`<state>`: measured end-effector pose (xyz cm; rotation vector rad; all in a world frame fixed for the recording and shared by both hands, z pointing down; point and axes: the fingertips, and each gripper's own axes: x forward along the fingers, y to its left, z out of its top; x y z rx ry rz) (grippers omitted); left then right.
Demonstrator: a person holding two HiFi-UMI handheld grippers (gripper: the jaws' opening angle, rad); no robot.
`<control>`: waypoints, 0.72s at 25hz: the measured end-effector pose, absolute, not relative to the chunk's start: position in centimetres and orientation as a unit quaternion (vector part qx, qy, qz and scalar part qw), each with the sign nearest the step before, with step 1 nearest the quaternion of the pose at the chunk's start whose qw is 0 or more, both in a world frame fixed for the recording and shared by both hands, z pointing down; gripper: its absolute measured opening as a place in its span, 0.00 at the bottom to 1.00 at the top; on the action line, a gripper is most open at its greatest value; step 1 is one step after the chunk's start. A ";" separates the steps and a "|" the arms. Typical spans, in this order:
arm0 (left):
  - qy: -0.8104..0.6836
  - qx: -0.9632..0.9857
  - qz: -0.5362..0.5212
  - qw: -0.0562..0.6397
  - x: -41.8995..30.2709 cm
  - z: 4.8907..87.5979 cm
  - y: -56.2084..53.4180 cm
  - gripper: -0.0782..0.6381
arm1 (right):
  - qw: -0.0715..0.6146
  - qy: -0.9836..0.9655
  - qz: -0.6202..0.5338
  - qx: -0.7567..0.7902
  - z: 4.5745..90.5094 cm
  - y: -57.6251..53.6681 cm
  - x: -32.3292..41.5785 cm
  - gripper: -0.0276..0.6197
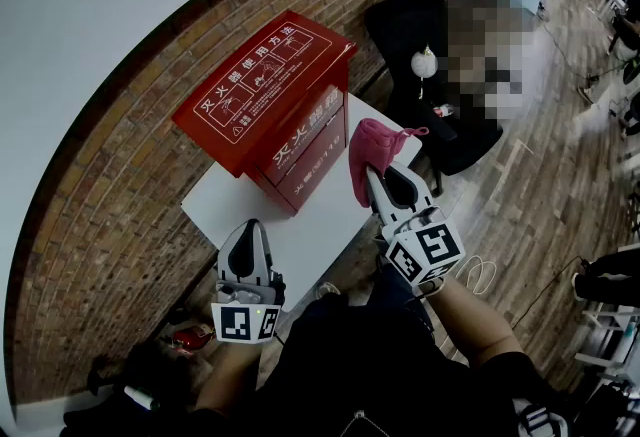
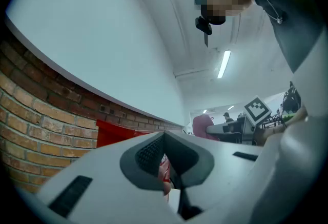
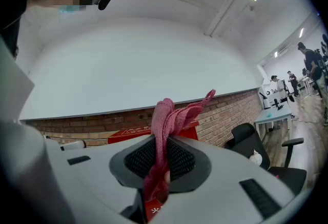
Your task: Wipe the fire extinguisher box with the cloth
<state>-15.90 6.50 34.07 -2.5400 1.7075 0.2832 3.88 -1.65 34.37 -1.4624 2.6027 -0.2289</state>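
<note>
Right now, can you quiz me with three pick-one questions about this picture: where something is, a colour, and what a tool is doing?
1. Where does the red box stand?
A. on the white table
B. on the floor
C. on a chair

2. What colour is the cloth?
A. blue
B. pink
C. yellow

3. What is the right tool doing?
A. open, holding nothing
B. shut on the cloth
C. lying on the table

Answers:
1 A, the box sits on the table's top, next to the brick wall.
2 B, it looks pink in both the head view and the right gripper view.
3 B, its jaws pinch the cloth, which sticks up out of them.
</note>
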 end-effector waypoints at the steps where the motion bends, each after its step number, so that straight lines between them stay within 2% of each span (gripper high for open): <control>1: 0.553 -0.827 0.091 0.035 -16.2 34.0 6.7 0.16 | 0.073 0.866 -0.077 -0.488 34.4 -1.5 3.4 0.15; 13: 0.544 -0.834 0.094 0.024 -20.0 34.2 6.3 0.16 | 0.074 0.862 -0.103 -0.490 34.5 -1.7 -0.1 0.15; 18: 0.544 -0.834 0.093 0.022 -20.0 34.1 5.9 0.16 | 0.095 0.854 -0.153 -0.489 34.9 -3.5 0.4 0.15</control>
